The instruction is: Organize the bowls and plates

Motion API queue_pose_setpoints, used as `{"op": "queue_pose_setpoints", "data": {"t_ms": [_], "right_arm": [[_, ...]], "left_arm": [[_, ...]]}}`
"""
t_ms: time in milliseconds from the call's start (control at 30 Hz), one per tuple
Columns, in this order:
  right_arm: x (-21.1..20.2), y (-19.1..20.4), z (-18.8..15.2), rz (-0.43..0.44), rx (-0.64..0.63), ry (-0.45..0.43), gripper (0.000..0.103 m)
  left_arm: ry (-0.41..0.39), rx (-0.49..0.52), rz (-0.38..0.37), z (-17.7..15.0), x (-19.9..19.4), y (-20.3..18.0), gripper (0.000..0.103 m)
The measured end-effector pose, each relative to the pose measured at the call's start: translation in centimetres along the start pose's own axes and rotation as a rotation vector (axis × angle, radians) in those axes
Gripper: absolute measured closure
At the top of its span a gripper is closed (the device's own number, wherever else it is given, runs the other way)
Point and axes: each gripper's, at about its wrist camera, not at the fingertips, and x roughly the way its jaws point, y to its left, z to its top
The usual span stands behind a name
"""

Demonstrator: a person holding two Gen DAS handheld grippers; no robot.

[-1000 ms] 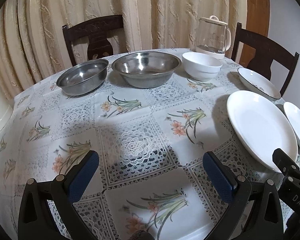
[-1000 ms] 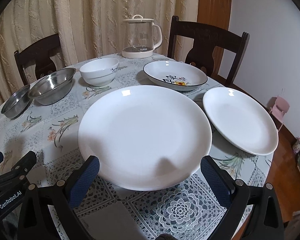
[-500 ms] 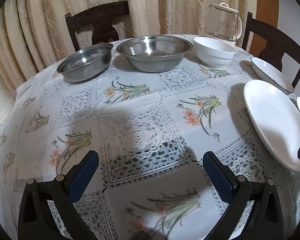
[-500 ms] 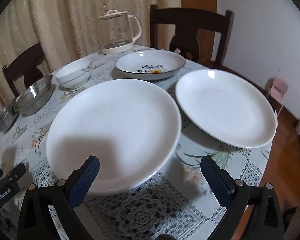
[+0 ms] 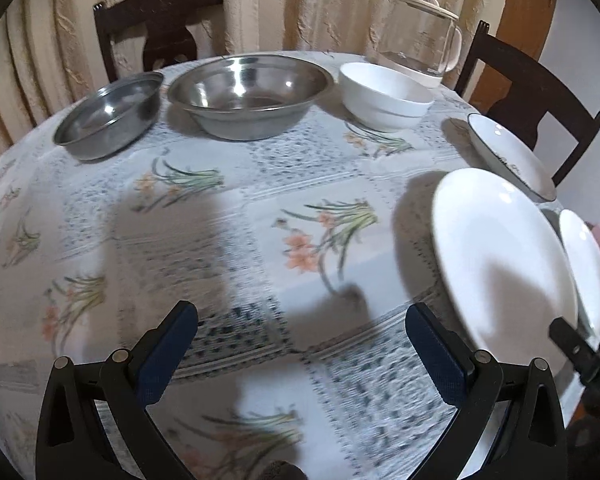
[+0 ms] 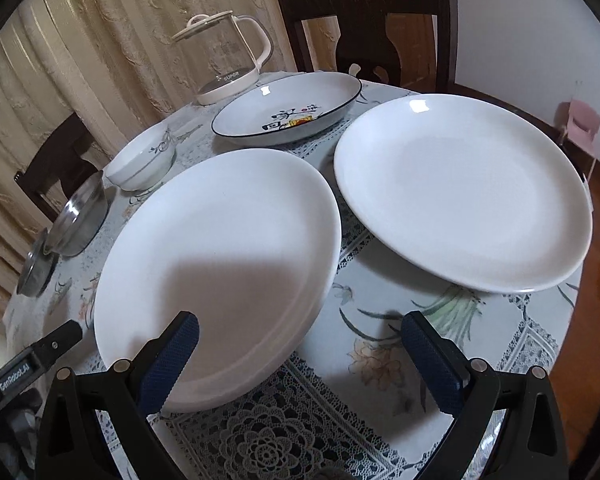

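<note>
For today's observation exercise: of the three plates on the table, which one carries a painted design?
The far plate beside the glass kettle: dark rim and painted centre. Both nearer plates are plain white.

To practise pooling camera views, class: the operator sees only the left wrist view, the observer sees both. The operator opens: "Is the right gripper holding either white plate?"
Observer: No. The right gripper is open and empty, poised at the near plate's edge.
Operator: Do the two white plates touch?
Observer: No. The far plate lies apart, with tablecloth showing between them.
Operator: Is anything in the dark-rimmed dish?
Observer: The dish holds nothing; only a painted motif shows inside.
</note>
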Motion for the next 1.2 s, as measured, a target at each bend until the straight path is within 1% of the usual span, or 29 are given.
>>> {"op": "queue_pose_setpoints", "data": {"t_ms": [267,567,667,867,1067,1200], "right_arm": [[0.5,-0.2,0.6,0.082,0.016,0.006,0.0],[0.8,-0.7,1.1,0.138,0.033,-0.001,0.0],[0.9,-0.7,1.3,0.158,0.038,0.0,0.0],[1.0,-0.7,1.2,0.167,0.023,-0.011,0.0],[0.7,-1.2,0.7,0.21,0.02,-0.056,0.0],[0.7,-1.5,0.8,0.235,0.012,-0.051,0.0]], "left_arm": [[0.031,-0.015,-0.082,1.3,1.2,-1.3,0.0],[0.067,-0.061,-0.208,2.9,3.2,-2.1,0.0],[0.067,-0.073,-0.248,3.4,3.6,-2.4,0.0],[0.07,-0.08,-0.317,4.1,4.4,-3.3,0.0],[0.07,-0.095,-0.36,4.3,4.5,-3.4,0.0],[0.074,-0.101,-0.39,4.4,4.6,-3.0,0.0]]}}
